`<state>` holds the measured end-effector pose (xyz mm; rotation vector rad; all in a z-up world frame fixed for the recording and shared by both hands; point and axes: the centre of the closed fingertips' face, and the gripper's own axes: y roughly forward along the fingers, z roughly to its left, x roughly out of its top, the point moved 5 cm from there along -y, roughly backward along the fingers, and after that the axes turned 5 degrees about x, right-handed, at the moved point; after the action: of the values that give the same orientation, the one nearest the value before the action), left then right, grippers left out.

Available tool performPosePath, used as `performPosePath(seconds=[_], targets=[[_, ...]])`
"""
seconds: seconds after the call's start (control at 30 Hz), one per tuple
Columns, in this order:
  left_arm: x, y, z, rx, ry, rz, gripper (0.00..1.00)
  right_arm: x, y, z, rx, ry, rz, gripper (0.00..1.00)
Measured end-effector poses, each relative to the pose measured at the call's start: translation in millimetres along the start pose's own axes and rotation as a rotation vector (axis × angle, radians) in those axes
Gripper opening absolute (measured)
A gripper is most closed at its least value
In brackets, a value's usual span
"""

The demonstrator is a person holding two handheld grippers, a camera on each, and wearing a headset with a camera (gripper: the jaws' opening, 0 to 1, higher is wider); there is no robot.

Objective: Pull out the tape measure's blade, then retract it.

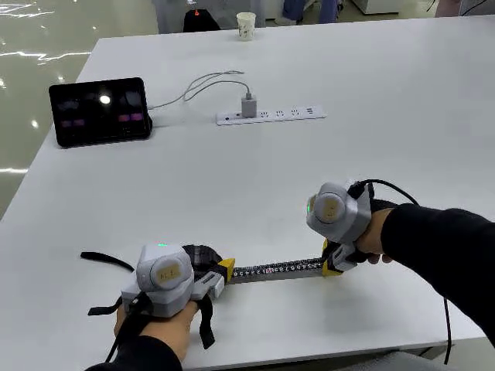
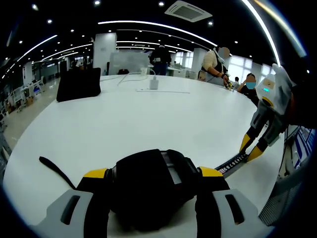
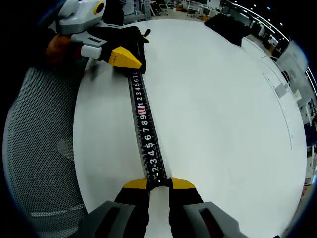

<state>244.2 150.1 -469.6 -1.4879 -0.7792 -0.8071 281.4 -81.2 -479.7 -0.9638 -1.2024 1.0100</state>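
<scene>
On the table (image 1: 255, 178), the blade (image 1: 277, 270) runs from the tape measure (image 1: 199, 253) in left tongs (image 1: 216, 270) to right tongs (image 1: 333, 267).

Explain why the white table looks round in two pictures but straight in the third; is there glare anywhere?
Left gripper view: fisheye lens bows the table and ceiling lights into arcs; the near tape measure looms dark. Right gripper view: same bowing, yet the blade numbers read sharp. Head view: straight edges, glare on the floor.
</scene>
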Motion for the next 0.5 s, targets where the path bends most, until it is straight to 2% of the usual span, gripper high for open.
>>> performPosePath(seconds=[0.5], targets=[[0.9, -0.6, 0.7, -0.002, 0.001, 0.0, 0.66, 7.5, 0.6, -0.6, 0.004, -0.002, 0.0, 0.11]])
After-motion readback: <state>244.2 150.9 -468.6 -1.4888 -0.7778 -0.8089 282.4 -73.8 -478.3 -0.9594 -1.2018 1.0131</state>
